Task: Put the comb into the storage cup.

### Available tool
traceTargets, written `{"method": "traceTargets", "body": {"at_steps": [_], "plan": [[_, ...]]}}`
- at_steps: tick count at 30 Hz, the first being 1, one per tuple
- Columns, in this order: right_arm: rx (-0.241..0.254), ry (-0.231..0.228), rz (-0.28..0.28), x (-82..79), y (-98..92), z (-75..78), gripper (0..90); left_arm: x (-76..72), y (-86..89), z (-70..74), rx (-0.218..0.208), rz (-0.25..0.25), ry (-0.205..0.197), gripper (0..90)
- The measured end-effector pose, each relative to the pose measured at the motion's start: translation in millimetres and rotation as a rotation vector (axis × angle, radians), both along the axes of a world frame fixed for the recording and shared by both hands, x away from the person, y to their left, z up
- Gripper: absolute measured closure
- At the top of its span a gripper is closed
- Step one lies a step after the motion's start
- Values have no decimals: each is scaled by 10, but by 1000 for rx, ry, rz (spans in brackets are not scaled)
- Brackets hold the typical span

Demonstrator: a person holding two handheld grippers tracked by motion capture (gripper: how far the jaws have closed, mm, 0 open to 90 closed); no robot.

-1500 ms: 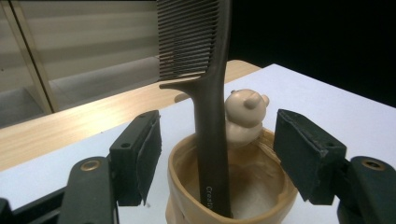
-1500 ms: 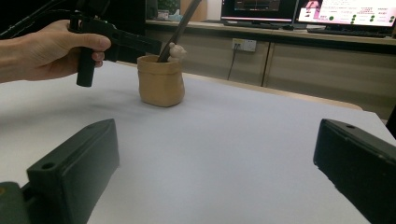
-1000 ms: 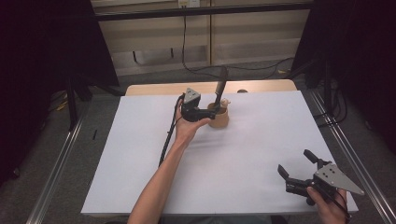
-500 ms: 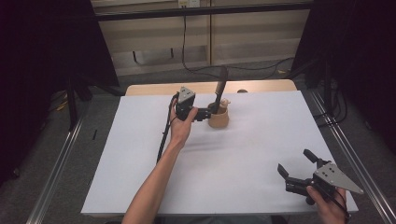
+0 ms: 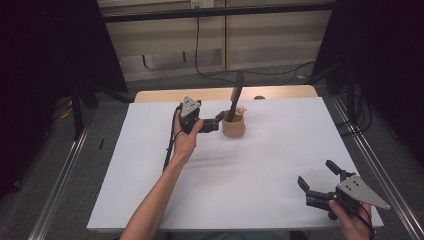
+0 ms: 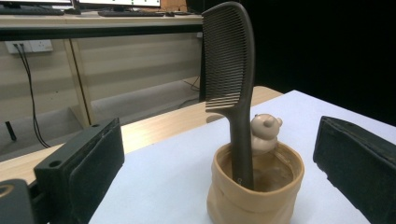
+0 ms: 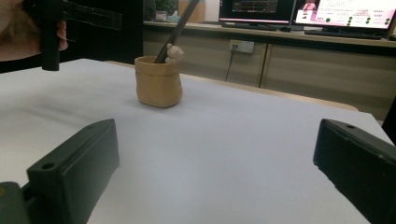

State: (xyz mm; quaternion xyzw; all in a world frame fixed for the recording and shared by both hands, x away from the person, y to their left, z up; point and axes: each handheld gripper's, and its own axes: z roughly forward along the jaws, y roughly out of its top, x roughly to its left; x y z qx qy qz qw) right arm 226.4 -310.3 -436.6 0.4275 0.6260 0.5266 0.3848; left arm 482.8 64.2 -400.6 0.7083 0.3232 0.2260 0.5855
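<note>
In the high view the left gripper [image 5: 216,123] sits just beside the tan cup [image 5: 233,126] at the far middle of the white table [image 5: 260,160], jaws spread, while the right gripper [image 5: 316,183] rests released near the front right corner, well apart. The left gripper view shows the dark comb [image 6: 229,65] standing handle-down in the cup, next to a small bear figure [image 6: 264,134] on the rim – untouched, the jaws wide on either side. The right gripper view has the cup far off, so by my judgement grasping and lifting the comb is all left to do
</note>
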Motion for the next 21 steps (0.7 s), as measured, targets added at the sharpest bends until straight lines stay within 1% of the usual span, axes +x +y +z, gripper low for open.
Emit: {"method": "traceTargets", "body": {"at_steps": [4, 7, 9, 11, 15, 17, 18, 19, 21], "plan": [[0, 0, -7, 5, 1, -2, 0, -77, 36, 26, -14, 2, -17, 20], [-2, 2, -8, 0, 0, 0, 0, -134, 75, 34, -18, 1, -15, 19], [-2, 1, -8, -4, 0, 1, 0, -183, 101, 38, -12, -6, -30, 13], [-4, 1, -9, -4, 1, 1, 0, -232, 130, 50, -23, -11, -43, 12], [-4, 0, -11, 4, 4, -2, 0, -309, 190, 76, -45, -17, -34, 14], [-3, 1, -12, 2, 4, -2, 0, -365, 225, 91, -58, -4, -33, 14], [-4, 1, -11, 2, 3, -2, 0, -396, 244, 102, -57, -3, -30, 14], [-3, 2, -11, 2, 1, -1, 0, -427, 264, 109, -64, -12, -29, 14], [-3, 0, -15, 6, -1, -3, 0, -476, 317, 125, -62, -19, -33, 19]]}}
